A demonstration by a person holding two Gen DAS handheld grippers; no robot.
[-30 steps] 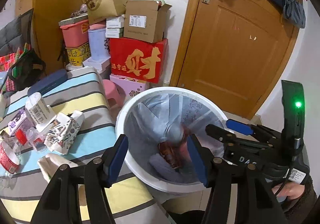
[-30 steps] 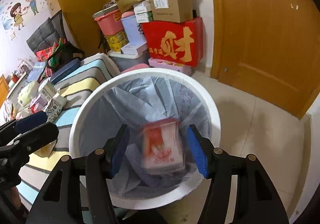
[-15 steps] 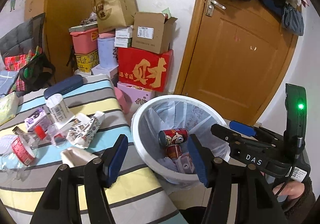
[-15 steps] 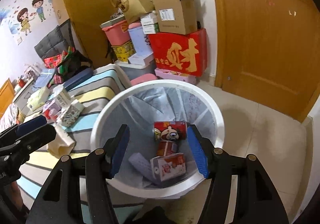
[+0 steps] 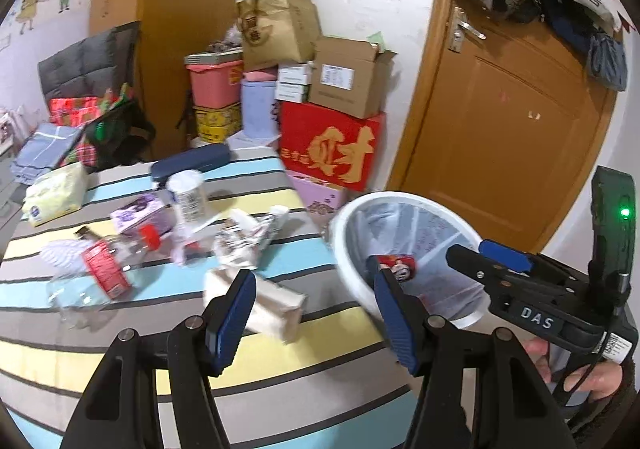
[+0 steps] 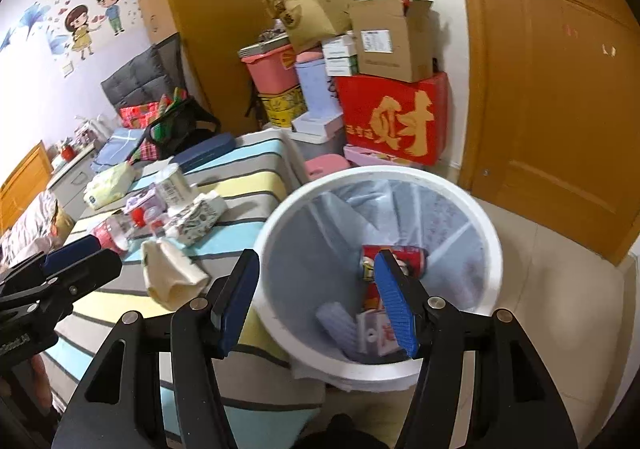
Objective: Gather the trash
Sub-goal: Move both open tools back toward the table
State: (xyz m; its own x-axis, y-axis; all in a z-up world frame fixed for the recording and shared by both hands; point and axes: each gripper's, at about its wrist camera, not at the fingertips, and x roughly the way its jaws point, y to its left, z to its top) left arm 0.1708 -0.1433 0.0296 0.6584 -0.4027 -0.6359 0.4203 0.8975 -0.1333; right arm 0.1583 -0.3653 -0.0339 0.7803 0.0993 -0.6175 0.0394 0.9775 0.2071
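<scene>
Both grippers empty, jaws apart, above striped bed and bin.
Left gripper (image 5: 312, 313) wide, nothing between pads; right gripper (image 6: 316, 301) likewise wide. White bin (image 6: 276, 233) lower right of frame holds red can (image 6: 412, 255), carton (image 6: 370, 335). Trash on striped bed (image 5: 280, 365): beige packet (image 5: 276, 307), plastic bottle (image 5: 100, 269), patterned carton (image 6: 196, 219), blurry, probably crumpled.

One white bin (image 6: 494, 249), one red can (image 6: 404, 255) inside, two tools (image 6: 316, 309) (image 5: 312, 313).
</scene>
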